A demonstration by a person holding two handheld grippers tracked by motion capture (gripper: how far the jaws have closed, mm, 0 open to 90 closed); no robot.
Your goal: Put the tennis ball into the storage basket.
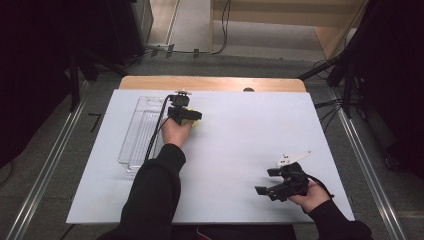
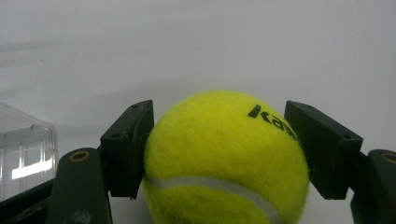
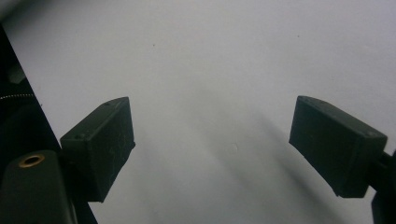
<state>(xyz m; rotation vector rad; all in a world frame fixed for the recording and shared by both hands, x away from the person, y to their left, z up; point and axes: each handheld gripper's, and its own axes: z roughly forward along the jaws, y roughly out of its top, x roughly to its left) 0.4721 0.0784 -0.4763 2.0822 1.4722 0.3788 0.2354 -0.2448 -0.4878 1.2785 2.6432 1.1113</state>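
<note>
White surface [image 1: 240, 150] carries a tennis ball [image 2: 224, 158]; left tool [image 2: 219, 140] clamps its widest part. Light, felt-covered, springy. Right tool [image 3: 212, 149] stands open, empty.

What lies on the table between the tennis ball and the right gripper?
Nothing: in the high view the white table is bare between the tennis ball, held in the left gripper, and the open right gripper.

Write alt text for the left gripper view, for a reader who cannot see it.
A yellow tennis ball with black lettering sits clamped between the two black jaws of the left gripper, which press on its sides. Behind it lies a plain white table, and the corner of a clear plastic tray shows at the left edge.
</note>
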